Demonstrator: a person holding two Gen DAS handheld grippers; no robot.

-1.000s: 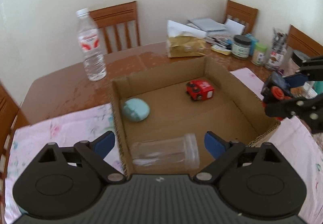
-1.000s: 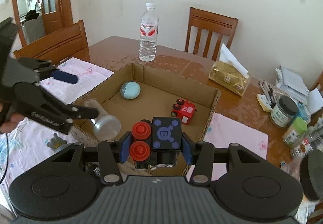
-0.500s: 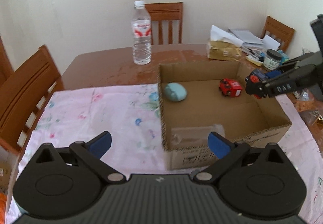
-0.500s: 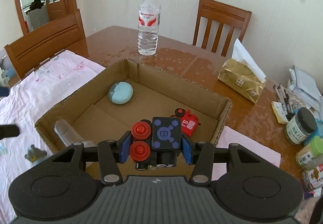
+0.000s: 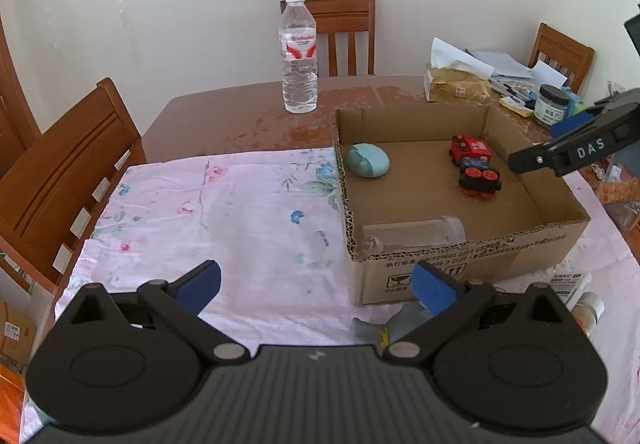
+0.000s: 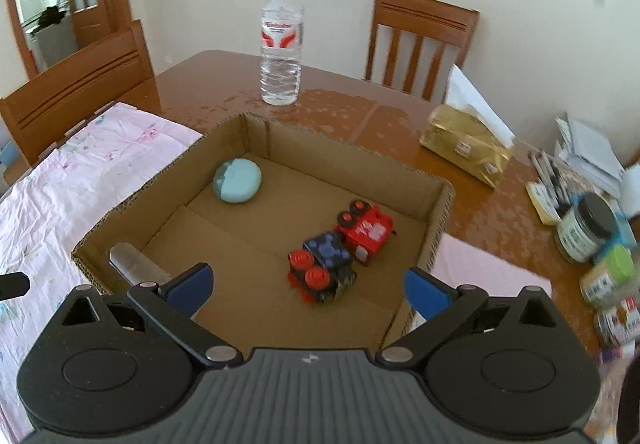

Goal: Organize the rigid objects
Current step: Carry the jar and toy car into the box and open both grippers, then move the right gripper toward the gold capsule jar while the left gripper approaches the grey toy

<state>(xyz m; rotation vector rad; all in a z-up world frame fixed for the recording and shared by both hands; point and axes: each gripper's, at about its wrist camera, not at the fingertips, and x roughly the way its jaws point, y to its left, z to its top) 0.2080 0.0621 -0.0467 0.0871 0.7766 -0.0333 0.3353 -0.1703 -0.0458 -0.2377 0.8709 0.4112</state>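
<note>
An open cardboard box [image 5: 468, 264] [image 6: 256, 124] sits on the table. Inside lie a black toy train with red wheels [image 5: 479, 178] [image 6: 322, 272], a red toy train [image 5: 469, 149] [image 6: 366, 230], a pale blue oval case [image 5: 367, 160] [image 6: 237, 180] and a clear plastic jar on its side [image 5: 416, 234] [image 6: 136, 264]. My right gripper [image 6: 308, 286] is open and empty above the box's near edge, just behind the black train; it also shows in the left wrist view [image 5: 560, 142]. My left gripper [image 5: 316, 284] is open and empty over the pink cloth, left of the box. A small grey toy figure [image 5: 384, 326] lies under its right finger.
A water bottle [image 5: 299, 52] [image 6: 281, 40] stands behind the box. A gold tissue pack [image 5: 456, 86] [image 6: 466, 148], jars [image 6: 586, 226] and papers crowd the table's right side. Wooden chairs [image 5: 60, 172] surround the table. A flowered pink cloth [image 5: 208, 216] covers the near left part.
My right gripper opened and let go of the black toy train, which now lies in the box next to the red train. My left gripper pulled back and left, away from the box.
</note>
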